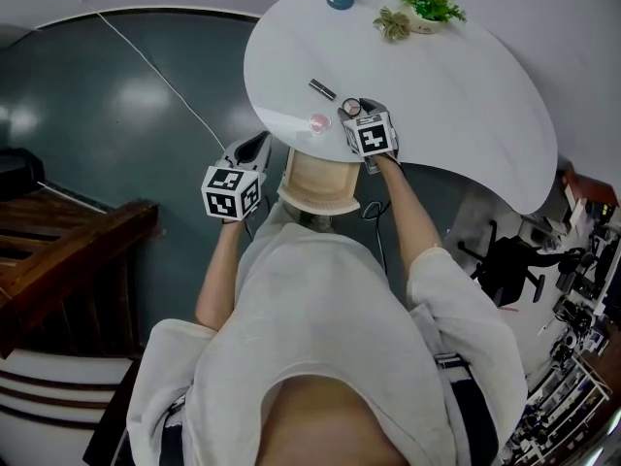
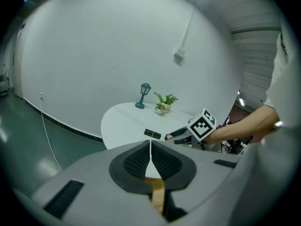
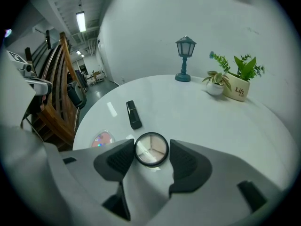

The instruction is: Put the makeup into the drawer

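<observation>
makeup-wise, the round compact (image 3: 151,149) lies flat on the white table (image 3: 211,121), close to the edge nearest us and right between the jaws of the right gripper (image 3: 152,147). those jaws stand wide, one pad on each side of the rim. they're very close, but we don't see them squeezing it yet.

biggest worry imo: it's a low, smooth disc. if the pads close off-centre or too high, it could squirt out and skid off the edge, or just get shoved forward. it also has to go down into the open drawer (image 1: 320,184) under the tabletop, so clipping the table edge on the way could knock it loose.

the left gripper (image 2: 150,145) is closed on nothing and hangs near the drawer's left side. it might crowd the drop if it drifts in.

around it, a black lipstick tube (image 3: 133,114) and a pink compact (image 3: 102,139) sit nearby, both clear of the jaws and probably next up. the lantern (image 3: 185,59) and potted plants (image 3: 237,91) are well away at the far side. nothing we can see blocks the drawer opening.
</observation>
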Available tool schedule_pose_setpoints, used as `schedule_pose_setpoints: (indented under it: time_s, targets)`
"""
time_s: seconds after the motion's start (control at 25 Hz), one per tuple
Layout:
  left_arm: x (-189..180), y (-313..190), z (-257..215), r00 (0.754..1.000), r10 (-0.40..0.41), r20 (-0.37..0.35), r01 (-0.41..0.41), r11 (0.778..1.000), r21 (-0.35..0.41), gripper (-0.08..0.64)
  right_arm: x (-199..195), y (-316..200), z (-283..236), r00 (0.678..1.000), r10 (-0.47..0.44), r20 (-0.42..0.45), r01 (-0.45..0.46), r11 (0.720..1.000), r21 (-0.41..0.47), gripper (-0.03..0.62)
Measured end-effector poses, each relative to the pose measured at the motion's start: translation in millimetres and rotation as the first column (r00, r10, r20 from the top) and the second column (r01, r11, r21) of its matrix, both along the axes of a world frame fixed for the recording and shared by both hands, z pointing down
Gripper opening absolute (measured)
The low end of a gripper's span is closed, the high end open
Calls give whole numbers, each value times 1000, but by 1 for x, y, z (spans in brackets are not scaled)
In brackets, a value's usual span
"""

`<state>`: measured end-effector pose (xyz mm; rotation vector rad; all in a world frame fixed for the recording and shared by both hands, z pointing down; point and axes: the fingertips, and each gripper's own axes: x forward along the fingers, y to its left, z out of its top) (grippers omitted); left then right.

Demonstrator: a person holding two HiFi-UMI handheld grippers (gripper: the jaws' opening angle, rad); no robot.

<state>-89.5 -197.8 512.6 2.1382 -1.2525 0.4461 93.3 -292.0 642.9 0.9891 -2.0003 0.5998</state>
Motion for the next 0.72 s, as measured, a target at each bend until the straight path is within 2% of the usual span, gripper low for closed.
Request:
schedule_pose_setpoints:
  time_s: [0.32,0.52,0.72]
  targets:
    - [3,5,-1,1000,-7,6,7,1000,2,17,0,2,-2,999,-39,17,39,999,7,219]
    - [13,12,-4,1000,-5,13,5,1000,15,16,3,17,-24,996,-38,85,33,998,62,219]
    - [20,27,-4,1000,-5,19,4,1000,24,15,3,55,-50,988,-70,141,53,992,118,219]
